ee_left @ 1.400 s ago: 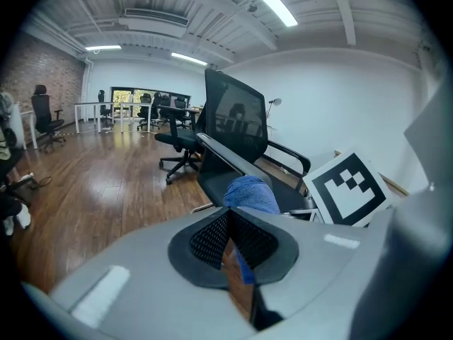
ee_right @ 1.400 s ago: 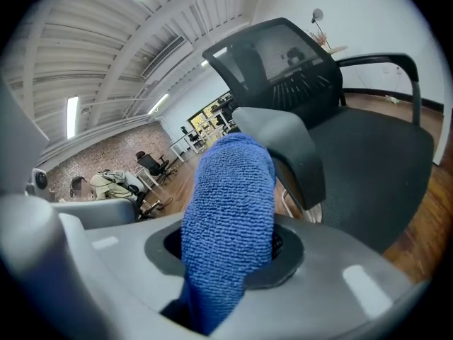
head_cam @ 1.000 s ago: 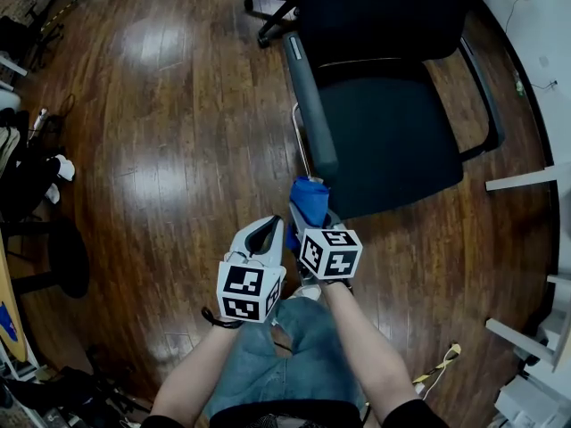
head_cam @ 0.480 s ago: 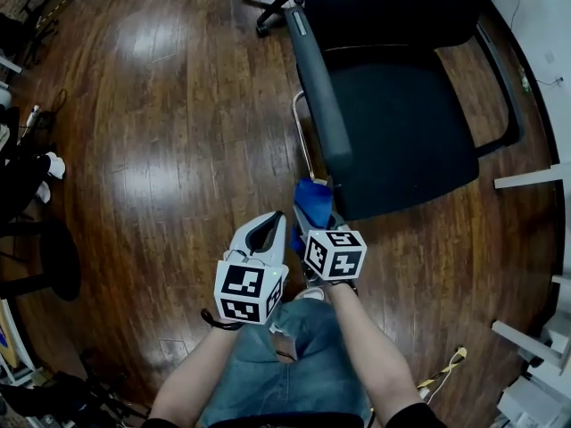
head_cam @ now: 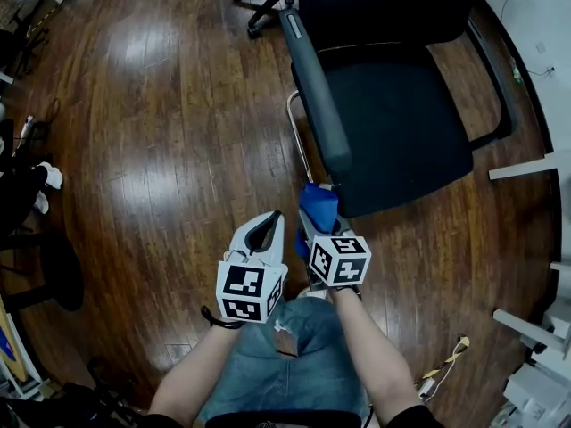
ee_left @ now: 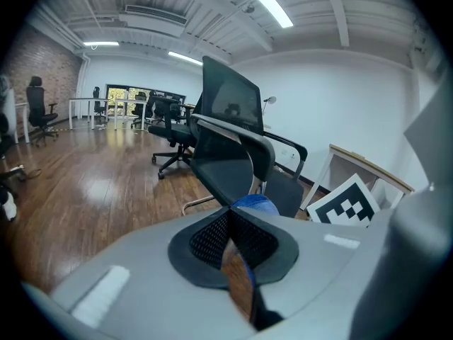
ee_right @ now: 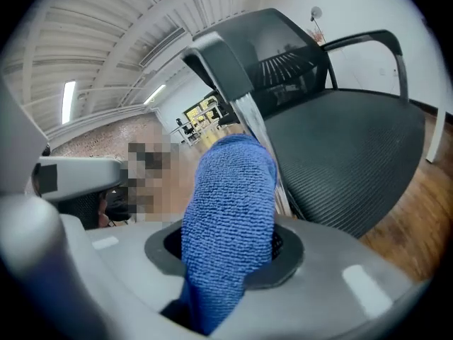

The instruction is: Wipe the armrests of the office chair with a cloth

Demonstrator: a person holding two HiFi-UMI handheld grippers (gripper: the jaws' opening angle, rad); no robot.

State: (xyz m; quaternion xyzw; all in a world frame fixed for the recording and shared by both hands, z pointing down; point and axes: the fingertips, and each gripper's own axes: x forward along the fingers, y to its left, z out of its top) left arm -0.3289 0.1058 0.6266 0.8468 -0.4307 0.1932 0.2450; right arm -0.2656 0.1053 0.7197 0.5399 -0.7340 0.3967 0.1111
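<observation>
Drew the right gripper [head_cam: 313,230] slightly lower and rightward in the head view over the last second, off the near armrest [head_cam: 317,105] of the black office chair [head_cam: 401,141]. Grips a blue microfibre cloth [head_cam: 318,203] in its jaws, bunched and standing up out of them, its top just short of the armrest's front end. Holds the left gripper [head_cam: 266,230] just beside the right over the wooden floor [head_cam: 161,150], jaws nearly together on nothing, with only a thin sliver between the pads.

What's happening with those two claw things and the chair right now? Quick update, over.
Left gripper shut, empty. Right gripper shut on blue cloth. Cloth by nearer armrest's front end, contact unclear. Nothing in between.
</observation>
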